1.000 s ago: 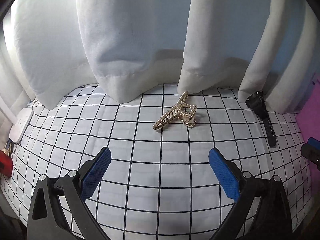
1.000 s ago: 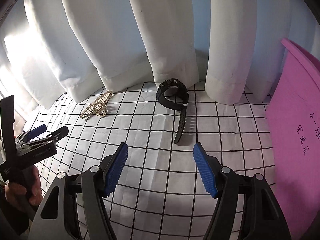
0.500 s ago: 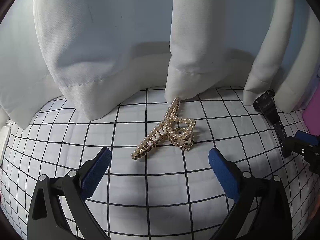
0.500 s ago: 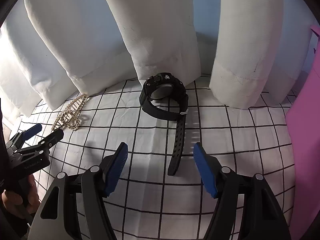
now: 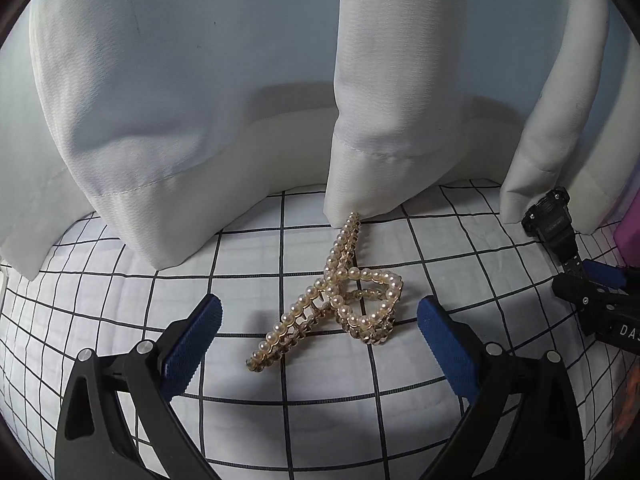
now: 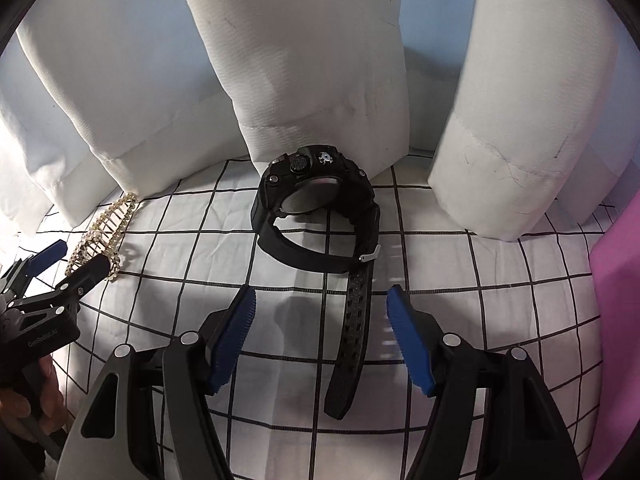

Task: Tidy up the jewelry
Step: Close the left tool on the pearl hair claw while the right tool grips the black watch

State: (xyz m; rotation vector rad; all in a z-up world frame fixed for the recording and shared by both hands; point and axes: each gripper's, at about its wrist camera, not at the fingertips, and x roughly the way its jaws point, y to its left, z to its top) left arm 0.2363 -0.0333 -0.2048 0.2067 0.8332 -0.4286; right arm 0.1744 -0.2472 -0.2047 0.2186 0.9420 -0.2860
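Observation:
A gold hair claw set with pearls (image 5: 338,296) lies on the white grid-patterned cloth (image 5: 240,264). My left gripper (image 5: 318,324) is open, its blue pads on either side of the claw's near end, not touching. A black wristwatch (image 6: 316,216) lies by the curtain, its strap running toward me. My right gripper (image 6: 322,332) is open with the strap's free end between its pads. The watch also shows at the right edge of the left wrist view (image 5: 554,228), and the claw at the left of the right wrist view (image 6: 106,232).
White curtains (image 5: 192,100) hang along the back of the cloth, their hems resting on it. A pink board (image 6: 616,320) stands at the right. The left gripper (image 6: 52,276) and the hand holding it show at the left of the right wrist view.
Both grippers have moved forward and down. The claw and the watch strap now lie between the open pads. Neither object has moved.

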